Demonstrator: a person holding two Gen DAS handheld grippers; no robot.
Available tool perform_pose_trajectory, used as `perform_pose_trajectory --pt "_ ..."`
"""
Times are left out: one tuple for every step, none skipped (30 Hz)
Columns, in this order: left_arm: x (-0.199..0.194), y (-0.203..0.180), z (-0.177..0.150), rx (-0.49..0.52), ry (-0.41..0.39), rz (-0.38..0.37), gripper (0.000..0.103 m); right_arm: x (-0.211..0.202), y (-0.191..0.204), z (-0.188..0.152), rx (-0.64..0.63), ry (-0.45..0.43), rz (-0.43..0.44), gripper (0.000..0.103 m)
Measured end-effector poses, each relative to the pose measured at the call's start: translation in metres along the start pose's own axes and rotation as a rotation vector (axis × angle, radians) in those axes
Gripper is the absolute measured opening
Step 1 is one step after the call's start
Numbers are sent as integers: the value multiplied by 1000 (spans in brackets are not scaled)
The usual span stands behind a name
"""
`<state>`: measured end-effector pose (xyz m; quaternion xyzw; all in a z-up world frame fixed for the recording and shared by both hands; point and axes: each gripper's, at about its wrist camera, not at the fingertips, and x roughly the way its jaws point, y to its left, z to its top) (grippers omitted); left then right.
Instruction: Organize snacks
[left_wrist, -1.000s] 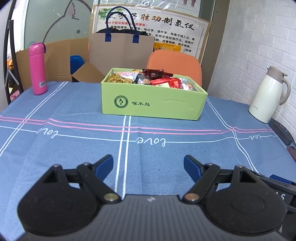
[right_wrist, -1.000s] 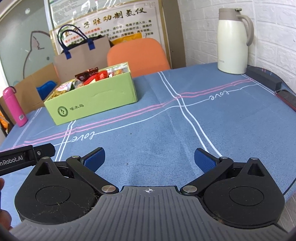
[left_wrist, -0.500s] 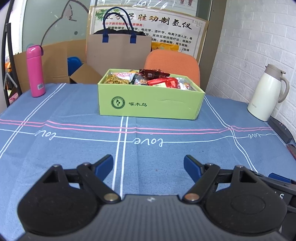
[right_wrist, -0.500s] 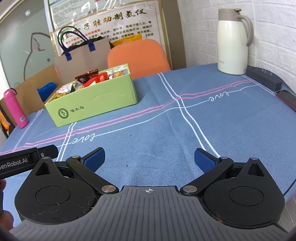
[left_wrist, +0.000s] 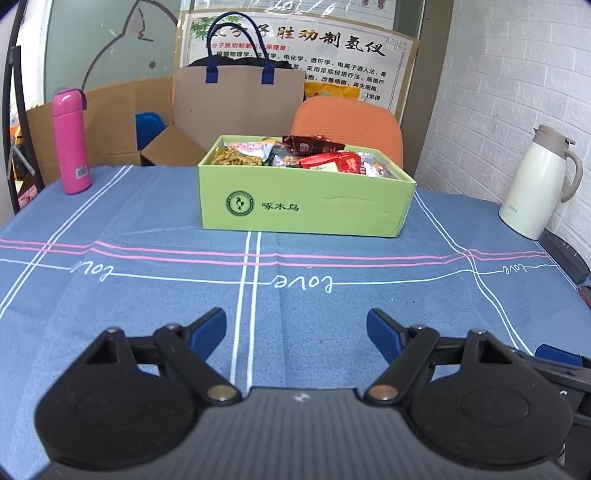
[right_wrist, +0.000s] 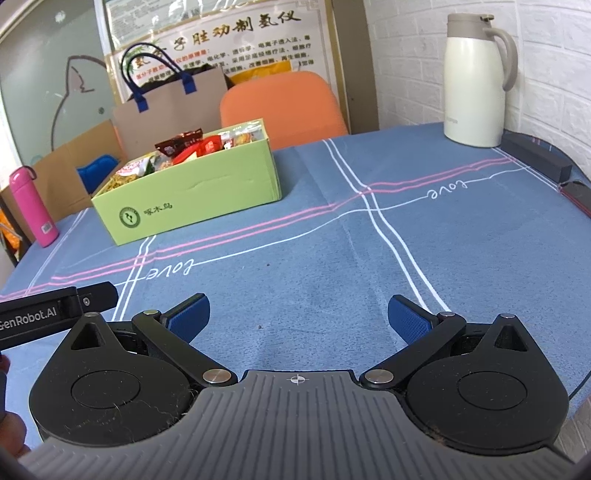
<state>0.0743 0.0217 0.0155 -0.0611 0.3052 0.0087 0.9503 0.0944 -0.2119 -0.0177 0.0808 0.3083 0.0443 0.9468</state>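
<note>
Well ahead — snack box (left_wrist: 303, 206), left tool (left_wrist: 295, 330) apart

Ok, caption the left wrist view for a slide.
Open left tool over blue tablecloth, facing green cardboard box filled with snack packets.

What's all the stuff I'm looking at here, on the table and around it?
Box: one, light green, open, middle of the table toward the far side.
Snack packets: several, red, dark and yellow, inside the box.
Bottle: one, pink, upright, far left of the table.
Jug: one, cream with handle, far right by the brick wall.
Tablecloth: one, blue with white and pink lines, covering the table.
Paper bag: one, brown with blue handles, behind the box.
Chair: one, orange, behind the table.
Poster: one, on the wall behind.
Left gripper: black with blue pads, open, empty.
Right gripper: same, open, empty.
</note>
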Motion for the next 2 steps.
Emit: perform_pose_trajectory --pt "0 -1 0 3 -3 3 80 1 0 0 -1 2 0 93" --pt "0 -1 0 9 -5 5 80 2 0 -1 -2 4 1 93"
